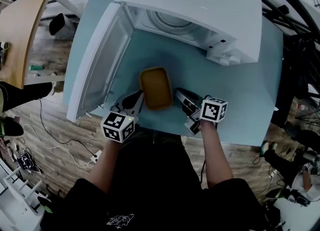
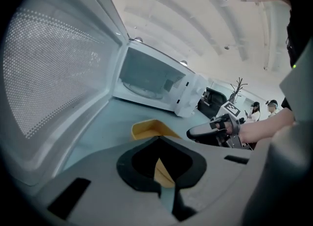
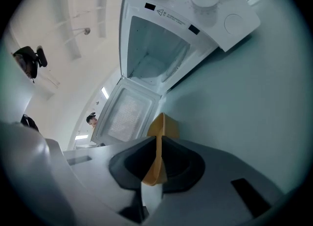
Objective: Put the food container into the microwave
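Nearest the person, both grippers sit low over the table, in front of the microwave. The left gripper is clenched on the container — in its own view the jaws meet at the tips with the thin yellow wall pinched between them. The right gripper grasps the opposite side the same way: its jaws are closed on the yellow rim, which stands edge-on between the pads.

The container is yellow, rectangular with rounded corners and open-topped, and nothing shows inside it. It lies just in front of the microwave's mouth, outside the cavity — whether it rests on the table or hangs just off it I cannot tell.

Beyond it the microwave is white. Its door is swung wide to the left of the cavity, and the round turntable shows inside.
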